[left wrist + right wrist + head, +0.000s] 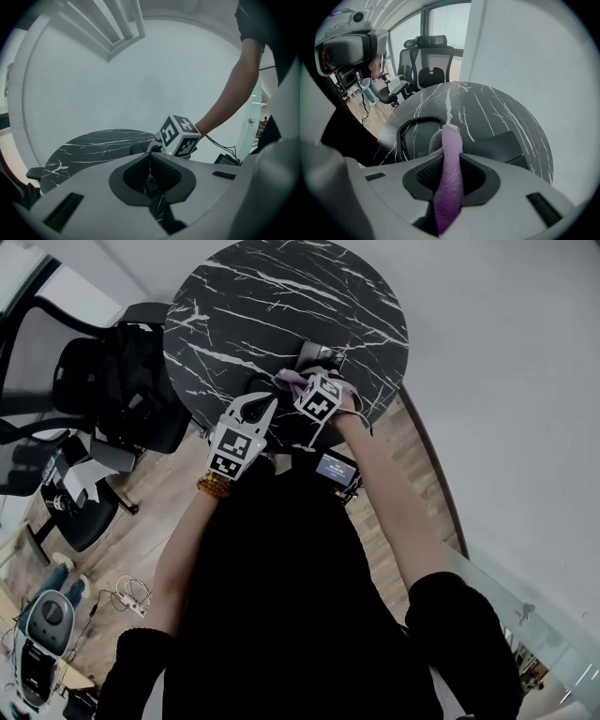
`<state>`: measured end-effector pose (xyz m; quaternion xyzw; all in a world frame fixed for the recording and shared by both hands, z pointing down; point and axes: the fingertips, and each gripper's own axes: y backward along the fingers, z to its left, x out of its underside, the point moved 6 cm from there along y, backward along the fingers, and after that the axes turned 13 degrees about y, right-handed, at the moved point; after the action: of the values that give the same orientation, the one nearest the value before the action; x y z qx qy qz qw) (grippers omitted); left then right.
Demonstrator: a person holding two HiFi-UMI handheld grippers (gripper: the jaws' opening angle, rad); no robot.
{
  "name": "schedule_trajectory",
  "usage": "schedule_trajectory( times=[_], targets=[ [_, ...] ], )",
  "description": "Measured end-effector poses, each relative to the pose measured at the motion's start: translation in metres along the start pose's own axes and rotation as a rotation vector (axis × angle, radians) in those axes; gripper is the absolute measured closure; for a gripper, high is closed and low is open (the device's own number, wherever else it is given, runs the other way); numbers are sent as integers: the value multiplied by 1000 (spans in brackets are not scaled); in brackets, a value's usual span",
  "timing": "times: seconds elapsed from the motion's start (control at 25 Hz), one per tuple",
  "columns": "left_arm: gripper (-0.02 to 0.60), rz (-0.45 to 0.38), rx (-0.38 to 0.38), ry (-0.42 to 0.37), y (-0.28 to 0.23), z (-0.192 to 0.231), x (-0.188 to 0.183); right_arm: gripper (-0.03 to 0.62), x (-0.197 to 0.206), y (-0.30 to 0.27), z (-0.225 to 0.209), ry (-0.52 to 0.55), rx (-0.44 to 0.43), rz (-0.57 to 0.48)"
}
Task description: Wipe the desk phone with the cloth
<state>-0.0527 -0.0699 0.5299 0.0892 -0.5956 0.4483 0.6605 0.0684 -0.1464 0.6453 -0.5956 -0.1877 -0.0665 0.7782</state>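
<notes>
While the left tool [150,161] hangs closed and empty, the right tool [450,161] clamps the purple cloth [451,178], end protruding for wiping, beside the desk phone [497,145] at the near edge of the surface [281,296].

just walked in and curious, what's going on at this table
A person holds a tool in each hand over a round black marble table. The right tool is shut on a purple cloth, which points at the desk phone with its coiled cord; whether cloth and phone touch is unclear. The left tool is shut and empty beside it.
</notes>
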Motion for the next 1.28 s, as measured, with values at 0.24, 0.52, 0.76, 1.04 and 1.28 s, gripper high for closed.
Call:
schedule_trajectory(
  times=[0.24, 0.52, 0.76, 1.04, 1.28],
  targets=[
    [566, 5, 2, -3, 0, -2, 2, 503, -1, -2, 8, 14, -19, 6],
    [566, 14, -2, -3, 0, -1, 5, 502, -2, -5, 18, 2, -30, -4],
    [566, 11, -8, -6, 2, 1, 4, 502, -4, -7, 28, -3, -55, -18],
    [566, 9, -7, -14, 2, -1, 5, 502, -5, -12, 46, 29, -99, 10],
    [566, 0, -16, -14, 5, 1, 3, 502, -4, -14, 56, 6, -125, 11]
  ],
)
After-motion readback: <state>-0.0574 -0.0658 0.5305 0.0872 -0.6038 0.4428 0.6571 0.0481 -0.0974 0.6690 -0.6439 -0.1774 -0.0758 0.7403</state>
